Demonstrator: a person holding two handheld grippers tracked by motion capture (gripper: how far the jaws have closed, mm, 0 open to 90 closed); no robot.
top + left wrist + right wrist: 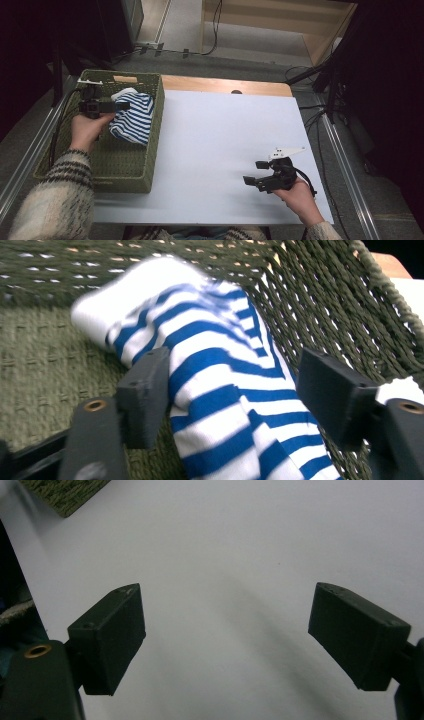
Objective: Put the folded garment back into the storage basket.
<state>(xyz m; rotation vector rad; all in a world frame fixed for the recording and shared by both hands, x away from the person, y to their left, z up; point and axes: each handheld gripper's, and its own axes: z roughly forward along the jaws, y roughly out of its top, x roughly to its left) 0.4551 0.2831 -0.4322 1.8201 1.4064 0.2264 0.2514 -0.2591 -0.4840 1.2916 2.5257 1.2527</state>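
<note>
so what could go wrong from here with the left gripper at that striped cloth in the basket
1. The left gripper has its jaws open around the striped cloth; closing on one loose fold may let the rest slip out on lifting.
2. The cloth lies against the woven wall of the basket, so a jaw could snag the weave and drag the basket.
3. The right gripper sits open over the table, far from the basket, so it likely cannot steady it.

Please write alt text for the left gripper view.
A blue-and-white striped cloth lies between the open left gripper's two black fingers, inside a green woven basket. The picture is slightly blurred.
</note>
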